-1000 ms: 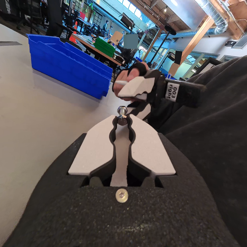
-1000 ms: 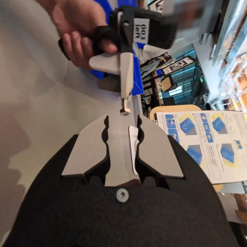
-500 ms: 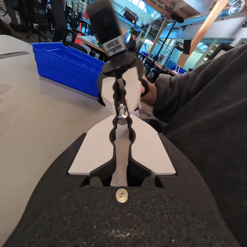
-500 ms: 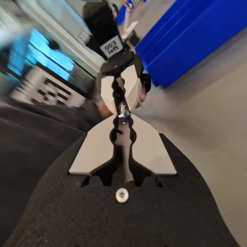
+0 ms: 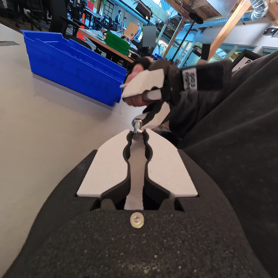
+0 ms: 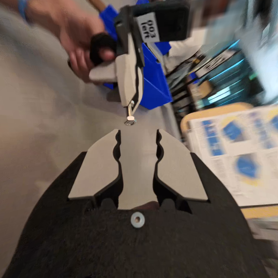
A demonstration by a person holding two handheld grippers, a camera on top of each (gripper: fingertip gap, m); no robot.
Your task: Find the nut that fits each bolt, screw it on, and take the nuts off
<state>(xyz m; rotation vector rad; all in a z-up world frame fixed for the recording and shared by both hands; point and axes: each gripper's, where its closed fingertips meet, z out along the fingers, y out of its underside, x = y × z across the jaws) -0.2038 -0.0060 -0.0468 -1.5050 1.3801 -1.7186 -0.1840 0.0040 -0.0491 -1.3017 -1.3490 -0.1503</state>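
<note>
My left gripper (image 5: 137,132) is shut on the head of a silver bolt (image 5: 137,127), which it holds above the pale table (image 5: 45,135). The threaded shaft points forward, with a hex nut (image 5: 136,121) near its far end. My right gripper (image 6: 138,131) is open and empty. Its fingertips stand just short of the nut (image 6: 130,122) and do not touch it. In the left wrist view the right gripper (image 5: 130,106) is turned on its side, with one finger beside the nut. In the right wrist view the left gripper (image 6: 130,106) points down and holds the bolt (image 6: 129,112).
A blue plastic bin (image 5: 75,70) stands on the table behind the grippers and also shows in the right wrist view (image 6: 153,84). A printed sheet with blue pictures (image 6: 233,150) lies to the right. A person's dark sleeve (image 5: 225,135) fills the right side.
Half a second ago my right gripper was shut on the nut, facing the left gripper. It has let go, opened and rolled onto its side. The left gripper keeps the bolt.
</note>
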